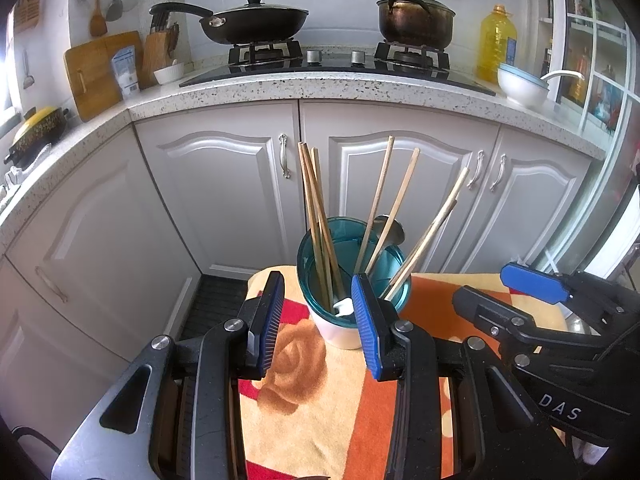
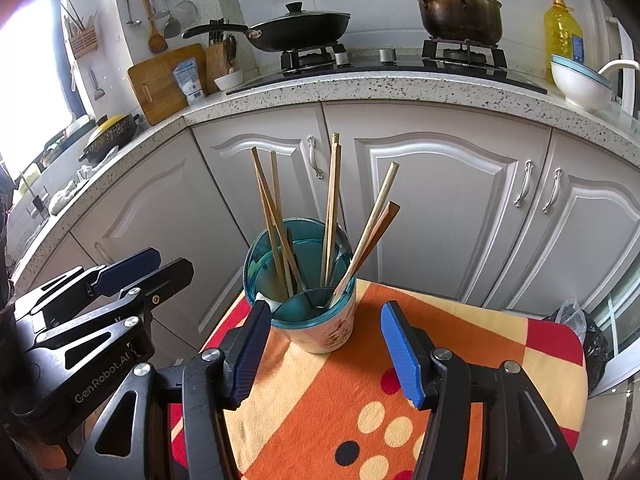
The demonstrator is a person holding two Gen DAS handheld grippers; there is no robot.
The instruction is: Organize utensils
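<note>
A utensil cup [image 1: 344,328] with a teal insert and white outer wall stands on a small table covered by an orange patterned cloth [image 1: 304,400]. Several wooden chopsticks [image 1: 316,208] stand upright in it, with a metal spoon [image 1: 394,227] and a white spoon [image 1: 344,307]. My left gripper [image 1: 318,320] is open and empty, just in front of the cup. In the right wrist view the cup [image 2: 316,320] and chopsticks [image 2: 332,208] sit ahead of my right gripper [image 2: 324,346], also open and empty. Each gripper shows in the other's view: the right gripper [image 1: 532,292] and the left gripper [image 2: 132,272].
Behind the table are grey cabinet doors [image 1: 224,200] under a speckled countertop [image 1: 320,88]. On it are a hob with a frying pan [image 1: 248,20] and a pot [image 1: 416,16], an oil bottle [image 1: 496,40], bowls [image 1: 520,84], a cutting board [image 1: 100,68] and a knife block [image 1: 158,52].
</note>
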